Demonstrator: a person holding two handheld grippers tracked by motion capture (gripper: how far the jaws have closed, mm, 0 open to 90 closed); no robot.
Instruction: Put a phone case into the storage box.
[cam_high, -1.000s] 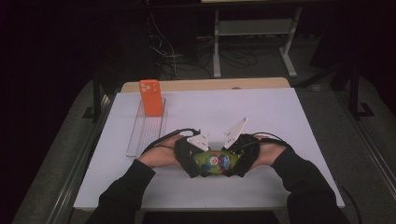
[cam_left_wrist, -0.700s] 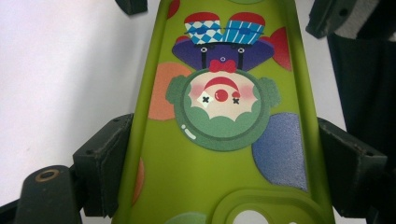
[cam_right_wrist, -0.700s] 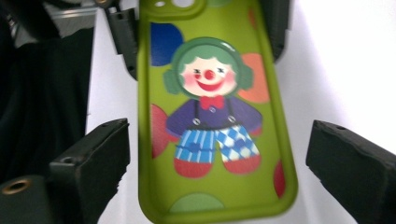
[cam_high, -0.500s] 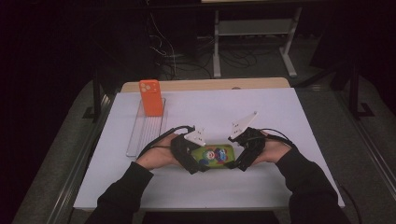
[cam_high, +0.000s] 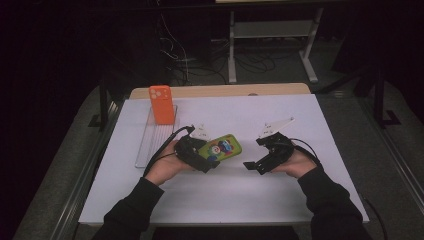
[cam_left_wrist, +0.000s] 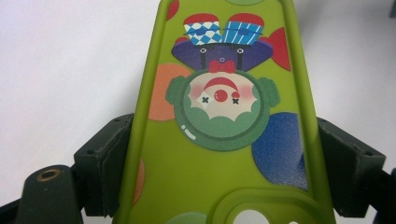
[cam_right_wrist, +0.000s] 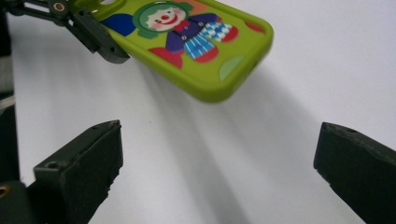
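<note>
1. The left gripper (cam_high: 202, 156) sits near the middle of the white table (cam_high: 240, 200), held in the person's left hand (cam_high: 165, 167), which comes in from the near edge.
2. Its jaws pinch a green phone case (cam_high: 221, 148) by its two long edges; in the left gripper view the case (cam_left_wrist: 224, 140) runs straight out between the black pads (cam_left_wrist: 105, 163), which press on both sides.
3. The case bears a clown picture with a green ruff, a red nose and blue checked trousers, and coloured dots around it.
4. In the right gripper view the case (cam_right_wrist: 187, 42) is lifted off the table, tilted, its free end pointing toward the right gripper and casting a shadow on the white surface below.
5. The right gripper (cam_high: 257, 165) lies to the right of the case, apart from it, held in the right hand (cam_high: 292, 162).
6. Its jaws have just been opening and now stand spread wide, with bare table between them.
7. An orange phone case (cam_high: 162, 104) stands upright at the far left, on the far end of a clear rack (cam_high: 150, 142) that lies along the table's left side.
8. That orange case is well apart from both grippers.
</note>
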